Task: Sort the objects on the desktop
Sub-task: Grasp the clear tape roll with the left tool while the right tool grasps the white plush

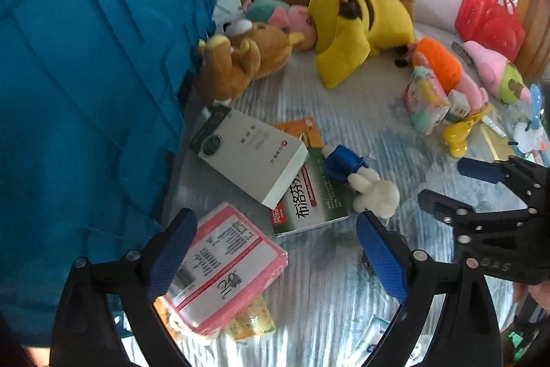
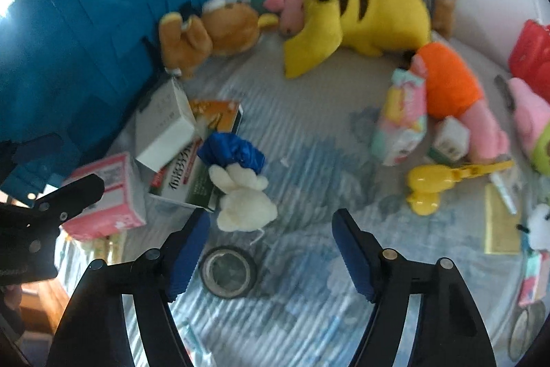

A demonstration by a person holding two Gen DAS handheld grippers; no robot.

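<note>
Nearest the right wrist camera, the right gripper (image 2: 271,251) hangs over the striped bed cover (image 2: 309,140) with its jaws spread apart and nothing between the pads. A roll of black tape (image 2: 228,271) lies flat on the cover just inside its left finger, not touched. Slightly farther, a white plush rabbit in a blue outfit (image 2: 240,188) lies head toward the camera, beside a green-and-white medicine box (image 2: 187,181).

In the left wrist view, the left gripper (image 1: 276,255) is also spread wide and empty. Its left finger hangs over a pink-edged packet (image 1: 223,270) lying on the cover; whether it touches it I cannot tell. Beyond, a white box (image 1: 251,157) leans across the medicine box, against which the rabbit rests. The right gripper shows at the right edge of this view.

A blue plastic crate (image 1: 86,92) fills the left side. At the far end lie a brown bear plush (image 1: 240,57), a yellow striped plush (image 1: 361,23) and a red basket (image 1: 488,19). On the right are an orange-and-pink plush (image 2: 450,88), a pastel tissue pack (image 2: 402,122) and a yellow clip-like toy (image 2: 433,184).
</note>
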